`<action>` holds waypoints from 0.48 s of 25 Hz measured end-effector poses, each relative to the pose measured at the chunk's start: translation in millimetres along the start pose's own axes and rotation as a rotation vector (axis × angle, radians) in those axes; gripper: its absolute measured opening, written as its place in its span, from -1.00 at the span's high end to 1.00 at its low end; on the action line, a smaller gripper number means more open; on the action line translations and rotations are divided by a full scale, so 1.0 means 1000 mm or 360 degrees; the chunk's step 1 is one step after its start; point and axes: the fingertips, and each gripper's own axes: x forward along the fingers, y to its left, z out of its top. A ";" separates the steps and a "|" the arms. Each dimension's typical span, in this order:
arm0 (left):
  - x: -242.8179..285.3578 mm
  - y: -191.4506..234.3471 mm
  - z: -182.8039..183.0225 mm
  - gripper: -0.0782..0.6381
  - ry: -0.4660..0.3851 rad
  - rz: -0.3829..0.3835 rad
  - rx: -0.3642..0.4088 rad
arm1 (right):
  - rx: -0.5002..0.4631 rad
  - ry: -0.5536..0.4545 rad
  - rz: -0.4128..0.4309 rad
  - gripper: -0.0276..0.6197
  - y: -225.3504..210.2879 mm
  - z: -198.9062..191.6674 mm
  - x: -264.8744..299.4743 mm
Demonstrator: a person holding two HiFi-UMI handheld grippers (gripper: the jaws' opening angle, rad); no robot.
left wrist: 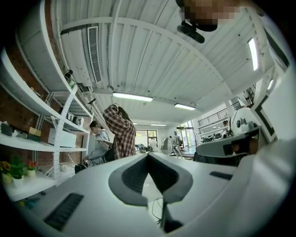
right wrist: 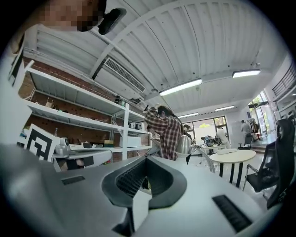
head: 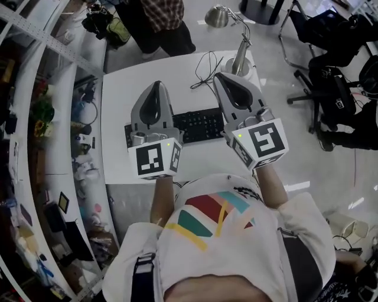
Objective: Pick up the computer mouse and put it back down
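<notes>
No view shows the computer mouse. In the head view my left gripper [head: 156, 84] and right gripper [head: 220, 75] are held up side by side, high above the white desk [head: 118, 106]. They hide part of the black keyboard [head: 198, 124]. Both point level towards the far side of the room. In the left gripper view the left gripper [left wrist: 148, 155] has its jaw tips together with nothing between them. The right gripper [right wrist: 145, 158] looks the same in its own view, shut and empty. A thin black cable [head: 207, 74] lies on the desk beyond the keyboard.
A silver desk lamp [head: 239, 56] stands at the desk's far right corner. A person in a plaid shirt [head: 162, 17] stands just beyond the desk. Shelves full of small things [head: 53, 147] run along the left. Black office chairs [head: 331, 82] stand to the right, and a round table [right wrist: 231, 157] further off.
</notes>
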 end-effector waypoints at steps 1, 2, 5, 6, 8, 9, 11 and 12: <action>-0.001 0.001 0.001 0.66 -0.0002 0.0006 0.0005 | 0.0000 0.0005 0.0015 0.88 0.002 -0.001 0.002; -0.001 0.002 0.000 0.65 -0.0002 0.0011 0.0006 | -0.0002 0.0011 0.0026 0.88 0.004 -0.003 0.003; -0.001 0.003 -0.001 0.65 0.0003 0.0018 0.0009 | -0.0007 0.0021 0.0043 0.88 0.006 -0.006 0.006; -0.001 0.003 -0.001 0.66 0.0003 0.0017 0.0008 | -0.0008 0.0020 0.0044 0.88 0.006 -0.006 0.006; -0.001 0.002 0.001 0.66 -0.0004 0.0022 -0.0008 | -0.0013 0.0020 0.0042 0.88 0.006 -0.005 0.006; -0.001 0.002 0.002 0.65 -0.0007 0.0025 -0.0017 | -0.0016 0.0022 0.0041 0.88 0.005 -0.004 0.006; -0.001 0.001 0.003 0.65 -0.0005 0.0012 -0.0005 | -0.0020 0.0027 0.0039 0.88 0.005 -0.004 0.006; -0.001 0.000 0.004 0.66 -0.0003 0.0003 0.0005 | -0.0021 0.0029 0.0038 0.88 0.005 -0.004 0.006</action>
